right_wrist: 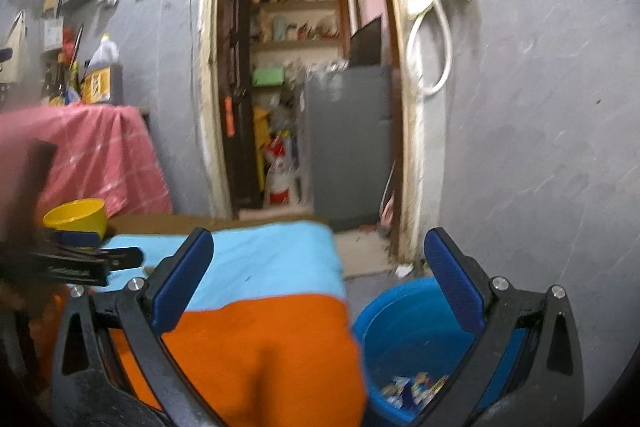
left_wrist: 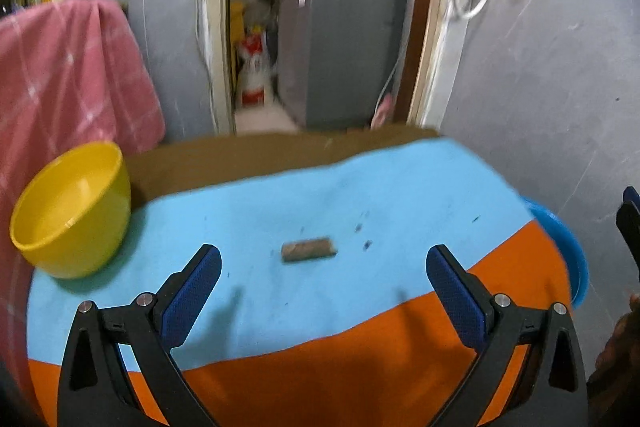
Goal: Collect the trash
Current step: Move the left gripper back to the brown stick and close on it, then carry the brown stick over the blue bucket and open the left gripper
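A small brown wrapper (left_wrist: 308, 250) lies on the light blue part of the table cloth (left_wrist: 360, 195). My left gripper (left_wrist: 324, 263) is open and empty, its blue pads to either side of the wrapper and just short of it. My right gripper (right_wrist: 318, 249) is open and empty, held over the table's right edge and above a blue tub (right_wrist: 404, 339) on the floor with several pieces of trash (right_wrist: 412, 387) in it. The tub's rim also shows in the left wrist view (left_wrist: 568, 251). The left gripper shows at the left in the right wrist view (right_wrist: 80, 259).
A yellow bowl (left_wrist: 72, 211) stands at the table's left end, also seen in the right wrist view (right_wrist: 78, 217). A pink cloth (left_wrist: 68, 79) hangs behind it. The cloth's near part is orange (left_wrist: 360, 359). A doorway with a grey fridge (left_wrist: 340, 47) lies beyond the table.
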The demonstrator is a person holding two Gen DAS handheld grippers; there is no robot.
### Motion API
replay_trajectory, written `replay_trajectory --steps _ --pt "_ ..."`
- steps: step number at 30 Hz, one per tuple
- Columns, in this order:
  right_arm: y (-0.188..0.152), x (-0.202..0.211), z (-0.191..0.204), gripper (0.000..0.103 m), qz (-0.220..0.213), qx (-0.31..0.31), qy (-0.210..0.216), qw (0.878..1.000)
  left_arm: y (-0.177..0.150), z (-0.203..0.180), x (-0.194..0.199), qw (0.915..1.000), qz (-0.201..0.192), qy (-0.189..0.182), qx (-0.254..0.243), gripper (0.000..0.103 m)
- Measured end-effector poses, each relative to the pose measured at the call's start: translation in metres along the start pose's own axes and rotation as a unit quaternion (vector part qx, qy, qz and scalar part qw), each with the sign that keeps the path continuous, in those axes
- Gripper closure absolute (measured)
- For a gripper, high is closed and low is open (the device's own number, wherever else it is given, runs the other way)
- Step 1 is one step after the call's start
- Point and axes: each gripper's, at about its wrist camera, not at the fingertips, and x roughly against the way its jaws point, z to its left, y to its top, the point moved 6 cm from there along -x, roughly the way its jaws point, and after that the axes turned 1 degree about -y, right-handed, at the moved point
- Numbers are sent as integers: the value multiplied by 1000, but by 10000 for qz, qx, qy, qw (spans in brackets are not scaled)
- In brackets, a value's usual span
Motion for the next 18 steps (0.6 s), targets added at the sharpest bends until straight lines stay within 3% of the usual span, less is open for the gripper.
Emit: replay_trajectory --steps 6,9,11,14,16,18 --pt "-17 -6 12 0 344 104 108 9993 -8 7 -29 9989 464 31 -9 6" --pt "-18 -7 11 0 336 93 81 9994 -6 12 -45 9975 689 100 97 21" --pt "-19 -8 9 0 358 78 53 9993 -4 14 -55 9958 886 67 209 41" --pt "-20 -10 7 0 405 56 43 9992 -6 16 -62 9949 959 131 288 57" --pt "-19 -10 7 0 408 54 40 9991 -6 13 -61 9953 930 30 276 67" --pt "-18 -10 6 0 390 47 23 9992 -6 9 -60 9954 920 -5 261 67"
